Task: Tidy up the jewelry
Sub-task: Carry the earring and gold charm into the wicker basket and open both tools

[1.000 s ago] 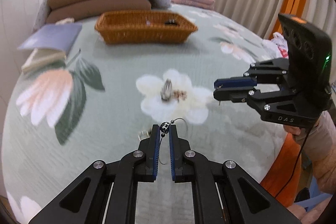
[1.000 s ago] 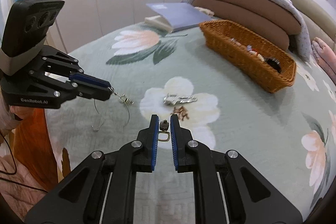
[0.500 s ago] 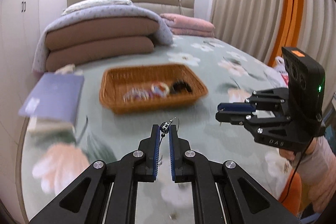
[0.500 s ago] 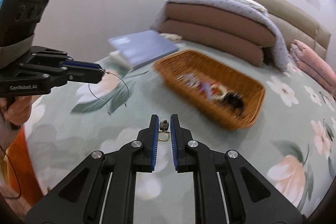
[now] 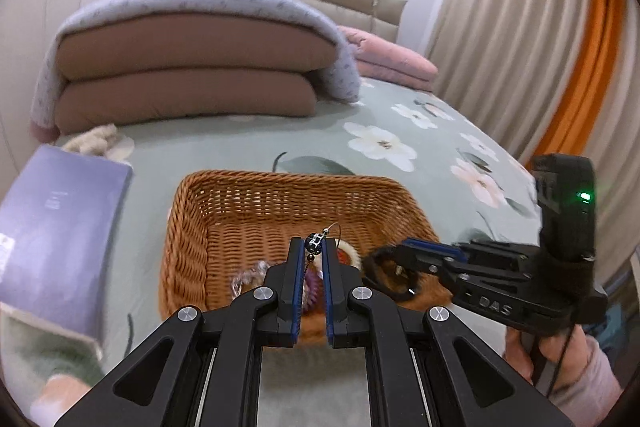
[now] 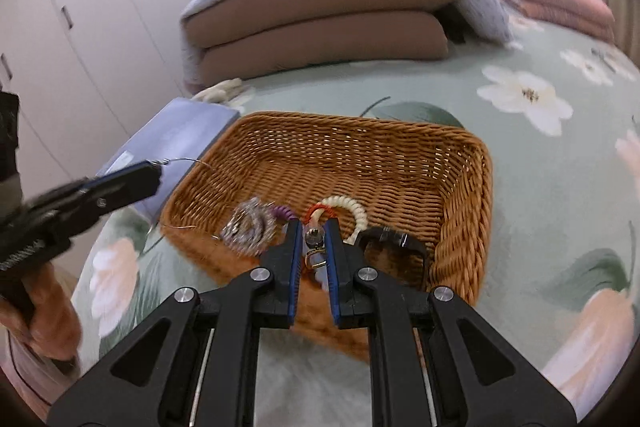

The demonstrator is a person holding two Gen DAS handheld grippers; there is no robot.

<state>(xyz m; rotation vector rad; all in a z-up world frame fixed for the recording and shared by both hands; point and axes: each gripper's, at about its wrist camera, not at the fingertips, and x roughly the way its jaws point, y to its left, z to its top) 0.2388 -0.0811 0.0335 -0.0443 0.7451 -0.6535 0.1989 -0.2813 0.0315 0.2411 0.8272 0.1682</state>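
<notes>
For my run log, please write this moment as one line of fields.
left gripper: shut on beaded wire hoop | right gripper: shut on small clasp piece | both beside wicker basket | release: not yet

A woven wicker basket [image 6: 464, 187] sits on the floral bedspread, already holding a silvery tangle of chain [image 6: 248, 225], a purple coiled band [image 6: 282, 213], a cream-and-red beaded bracelet [image 6: 352, 209] and a black bangle [image 6: 394, 247]. Above its near rim, a thin wire hoop with a checkered bead [image 5: 314, 242] is pinched in the left hand-held gripper [image 5: 310, 259], while a small brass-toned clasp piece [image 6: 314, 241] is clamped in the right hand-held gripper [image 6: 312, 247].
</notes>
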